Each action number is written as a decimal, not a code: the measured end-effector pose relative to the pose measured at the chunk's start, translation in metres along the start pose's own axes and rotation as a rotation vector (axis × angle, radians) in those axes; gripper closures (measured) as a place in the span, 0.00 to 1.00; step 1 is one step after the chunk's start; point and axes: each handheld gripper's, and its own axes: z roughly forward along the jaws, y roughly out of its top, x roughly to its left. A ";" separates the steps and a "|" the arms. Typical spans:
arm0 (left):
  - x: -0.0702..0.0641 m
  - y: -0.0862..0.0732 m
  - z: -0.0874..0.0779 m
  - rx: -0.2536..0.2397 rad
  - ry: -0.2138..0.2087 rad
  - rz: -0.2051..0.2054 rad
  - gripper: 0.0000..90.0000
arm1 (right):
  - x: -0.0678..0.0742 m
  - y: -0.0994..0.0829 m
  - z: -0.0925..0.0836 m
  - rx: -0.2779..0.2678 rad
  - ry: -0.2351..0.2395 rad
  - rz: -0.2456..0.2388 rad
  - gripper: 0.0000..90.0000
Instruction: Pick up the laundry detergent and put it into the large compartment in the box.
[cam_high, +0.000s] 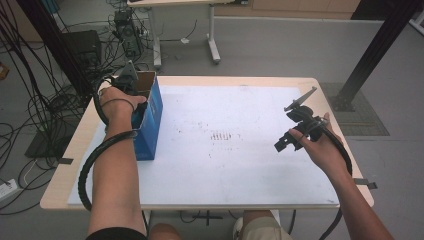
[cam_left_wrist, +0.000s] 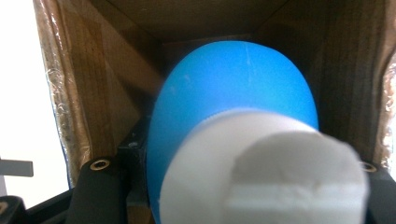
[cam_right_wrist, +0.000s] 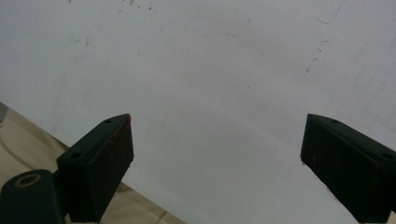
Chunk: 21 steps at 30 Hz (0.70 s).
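Cardboard walls, brown and taped at the edges, are seen on every side in the left gripper view, where the left gripper (cam_left_wrist: 243, 186) is lowered into the open-topped box (cam_left_wrist: 116, 60). A smooth, rounded blue object with a white cylindrical end (cam_left_wrist: 233, 116) is clenched between the black jaws, its blue dome turned toward the bottom of the box and its white end nearest the camera; what the object is cannot be told. From the high view, the blue-sided cardboard box (cam_high: 150, 120) is found standing upright on the left part of the white sheet (cam_high: 240, 165) that covers the pale wooden table (cam_high: 60, 190), and the left hand (cam_high: 120, 102) is held over its open top, with the gripper reaching down inside. The right gripper (cam_high: 292, 132) is held by the right hand (cam_high: 325, 147) above the right part of the sheet, well apart from the box. In the right gripper view its two black jaws are spread wide with nothing between them, and faintly speckled white sheet is seen beyond them, with a strip of the pale table edge at the lower left.
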 end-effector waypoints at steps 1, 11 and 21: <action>0.000 0.000 0.000 0.000 0.000 0.001 0.41 | 0.000 0.000 0.000 0.000 0.000 -0.001 0.11; -0.001 0.001 0.000 0.001 -0.001 0.002 0.41 | 0.000 -0.001 0.000 -0.003 0.001 -0.001 0.11; -0.001 0.001 -0.001 0.000 0.000 0.006 0.41 | 0.000 -0.001 -0.001 -0.004 -0.003 -0.004 0.10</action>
